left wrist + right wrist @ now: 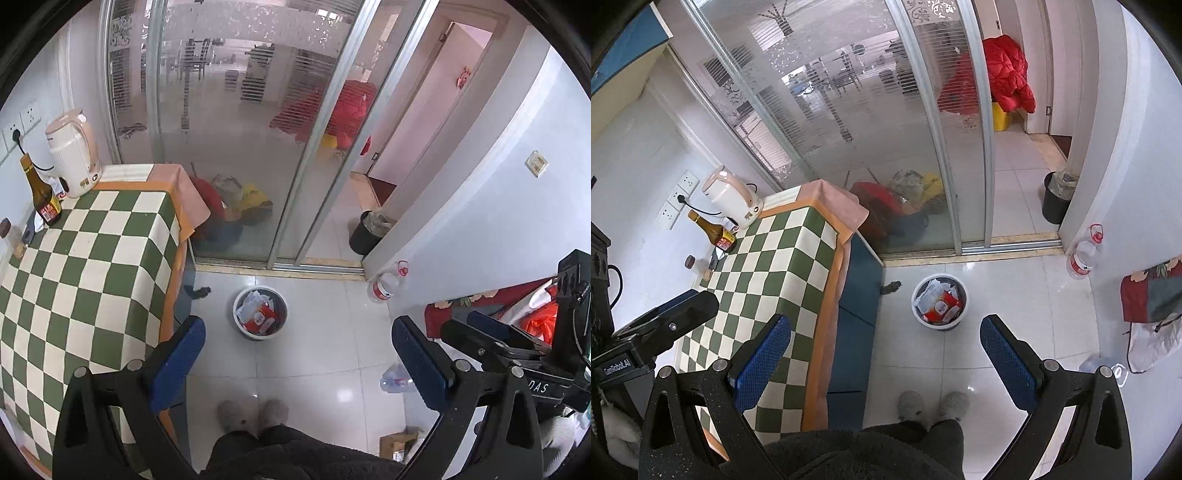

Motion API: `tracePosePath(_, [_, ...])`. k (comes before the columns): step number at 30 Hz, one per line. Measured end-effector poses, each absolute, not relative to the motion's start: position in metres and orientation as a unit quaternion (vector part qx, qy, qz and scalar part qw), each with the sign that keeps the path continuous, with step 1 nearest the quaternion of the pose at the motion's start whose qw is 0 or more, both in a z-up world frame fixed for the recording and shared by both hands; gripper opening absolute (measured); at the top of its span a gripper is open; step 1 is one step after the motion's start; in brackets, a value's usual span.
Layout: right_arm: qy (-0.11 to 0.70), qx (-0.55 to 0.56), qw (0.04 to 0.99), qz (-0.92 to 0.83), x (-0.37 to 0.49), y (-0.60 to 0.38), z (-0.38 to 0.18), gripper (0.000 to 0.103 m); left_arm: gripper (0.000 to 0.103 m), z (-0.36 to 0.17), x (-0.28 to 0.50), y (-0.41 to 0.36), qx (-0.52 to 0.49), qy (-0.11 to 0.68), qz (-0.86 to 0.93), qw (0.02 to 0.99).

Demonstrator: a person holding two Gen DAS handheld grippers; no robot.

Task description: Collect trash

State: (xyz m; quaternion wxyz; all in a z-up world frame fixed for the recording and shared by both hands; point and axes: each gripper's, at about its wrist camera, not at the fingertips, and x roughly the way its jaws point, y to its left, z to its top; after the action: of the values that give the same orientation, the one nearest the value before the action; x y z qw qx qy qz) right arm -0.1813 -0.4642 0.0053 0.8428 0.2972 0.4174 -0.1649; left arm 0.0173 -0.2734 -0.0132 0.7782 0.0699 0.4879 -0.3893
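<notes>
Trash bin (259, 313), a white round bucket, stands upright on the tiled floor (314, 354) beside the checkered table (85, 258), mouth facing up and filled with red and white wrappers (940, 304). Left gripper (299, 354) and right gripper (886, 354) both hover above, jaws spread wide and holding nothing. Grey slippers (253, 413) stand just below the bin.
</notes>
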Motion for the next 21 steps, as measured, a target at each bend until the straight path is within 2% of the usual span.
tracePosePath(21, [0.426, 0.304, 0.841, -0.139, -0.182, -0.477, -0.002, 0.103, 0.103, -0.022, 0.005, -0.273, 0.054, 0.513, -0.372, 0.772])
